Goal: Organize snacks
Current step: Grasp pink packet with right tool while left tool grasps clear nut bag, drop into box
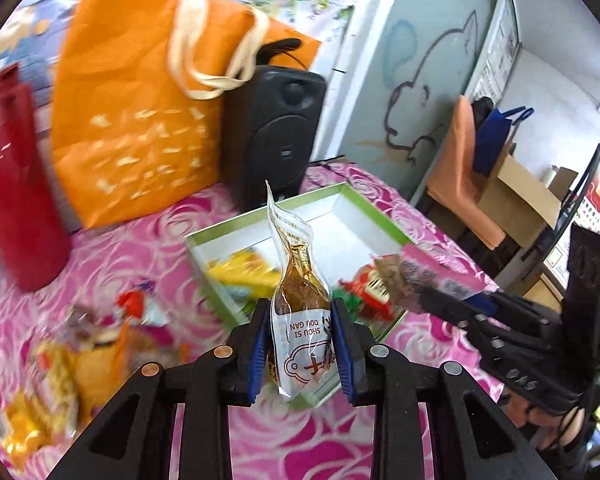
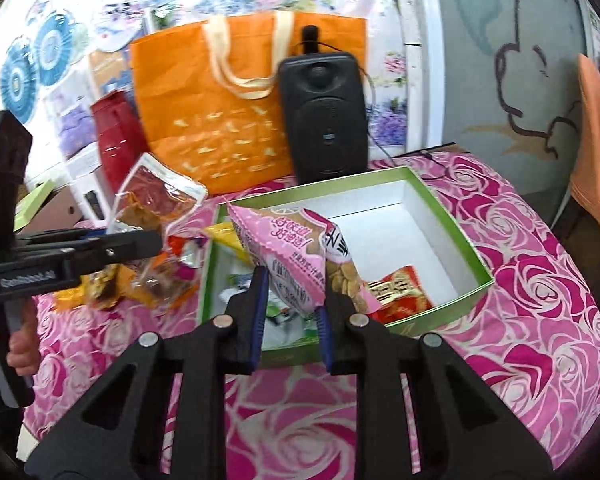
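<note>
Pinching a pink packet (image 2: 296, 256), right gripper (image 2: 292, 292) (above box (image 2: 444, 196)).

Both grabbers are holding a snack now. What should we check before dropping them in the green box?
1. Left gripper shut on the clear tofu packet: ok.
2. Right gripper shut on the pink snack bag: ok.
3. Green box open, bare floor at its far end: ok.
4. Pink bag over the box: ok.
5. Tofu packet fully past the rim: cannot tell.
6. Loose snacks waiting outside: not ok.
</note>
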Motion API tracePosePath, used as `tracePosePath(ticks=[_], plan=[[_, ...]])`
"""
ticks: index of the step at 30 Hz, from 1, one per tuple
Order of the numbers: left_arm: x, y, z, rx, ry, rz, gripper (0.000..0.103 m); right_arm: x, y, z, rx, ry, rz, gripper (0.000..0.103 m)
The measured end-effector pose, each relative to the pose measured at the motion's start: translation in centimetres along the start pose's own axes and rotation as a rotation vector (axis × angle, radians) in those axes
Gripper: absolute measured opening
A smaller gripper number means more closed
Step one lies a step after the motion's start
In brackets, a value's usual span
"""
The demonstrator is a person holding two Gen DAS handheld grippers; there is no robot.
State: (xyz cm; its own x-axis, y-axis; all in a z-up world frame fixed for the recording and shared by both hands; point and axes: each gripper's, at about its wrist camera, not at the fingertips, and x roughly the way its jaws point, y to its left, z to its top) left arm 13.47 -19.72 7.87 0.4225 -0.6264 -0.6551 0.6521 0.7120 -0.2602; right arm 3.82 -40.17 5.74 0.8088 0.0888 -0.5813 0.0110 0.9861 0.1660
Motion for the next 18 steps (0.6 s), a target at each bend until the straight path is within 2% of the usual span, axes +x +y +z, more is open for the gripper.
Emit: tracePosePath(ticks=[5, 14, 16, 17, 18], plan=[[4.0, -1.4, 1.9, 0.007, 0.045, -0.020, 0.029, 2.7, -2.9, 0.6, 0.011, 0.012, -0.060, 0.024], [10.2, -1.8, 3.0, 0.017, 0.115, -0.019, 0.031, 7.4, -5.3, 1.1, 0.004, 0.031, -0.083, 0.027], [10.7, -1.6, 2.9, -0.002, 0.126, 0.002, 0.060, 8.0, -5.1, 0.9, -0.029, 0.033, -0.101, 0.056], [10.6, -1.4, 2.8, -0.017, 0.123, 0.017, 0.086, 7.9, -4.9, 0.8, -0.051, 0.026, -0.116, 0.081], [10.2, -1.2, 2.8, -0.026, 0.105, 0.027, 0.091, 7.7, -4.7, 0.7, -0.067, 0.014, -0.120, 0.091]])
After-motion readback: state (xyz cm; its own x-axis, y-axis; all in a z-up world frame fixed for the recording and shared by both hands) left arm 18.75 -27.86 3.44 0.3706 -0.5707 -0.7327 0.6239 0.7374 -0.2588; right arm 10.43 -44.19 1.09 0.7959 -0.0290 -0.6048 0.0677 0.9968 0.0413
